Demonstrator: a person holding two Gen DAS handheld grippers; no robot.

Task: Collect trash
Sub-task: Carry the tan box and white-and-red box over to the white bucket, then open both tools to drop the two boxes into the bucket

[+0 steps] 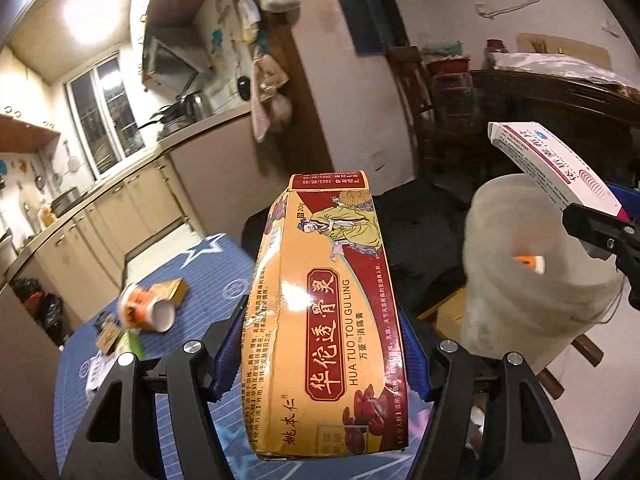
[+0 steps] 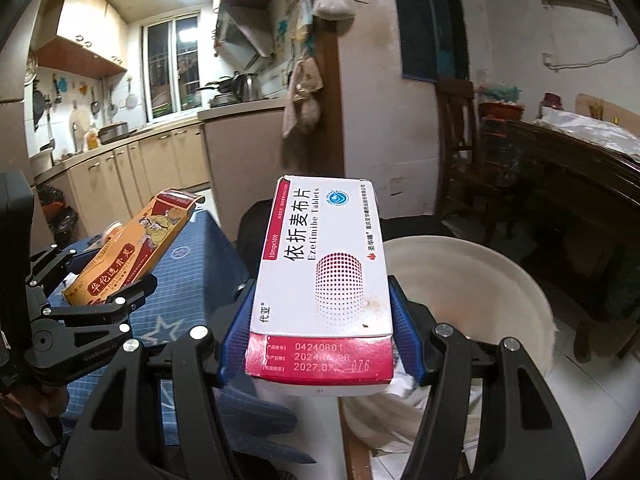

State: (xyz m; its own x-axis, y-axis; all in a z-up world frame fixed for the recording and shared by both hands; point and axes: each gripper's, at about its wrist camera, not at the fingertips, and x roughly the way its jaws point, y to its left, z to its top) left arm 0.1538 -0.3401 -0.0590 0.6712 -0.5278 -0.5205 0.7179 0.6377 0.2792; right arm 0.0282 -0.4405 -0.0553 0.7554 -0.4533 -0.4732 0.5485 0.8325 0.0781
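Between each claw's pads (image 1: 412,354), a carton (image 1: 324,320).

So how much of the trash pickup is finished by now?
Partway. The white bucket already holds some scraps. The left gripper grips an orange medicine box, the right gripper a white tablet box. A cup and small boxes remain on the blue table.

On the orange box (image 1: 324,320), "HUA TUO TOU GU LING" and "20g" were printed beside large Chinese characters. On the white box (image 2: 324,264), "Ezetimibe Tablets" and "10mg×10" were read; "04240801" was stamped on its red end flap.
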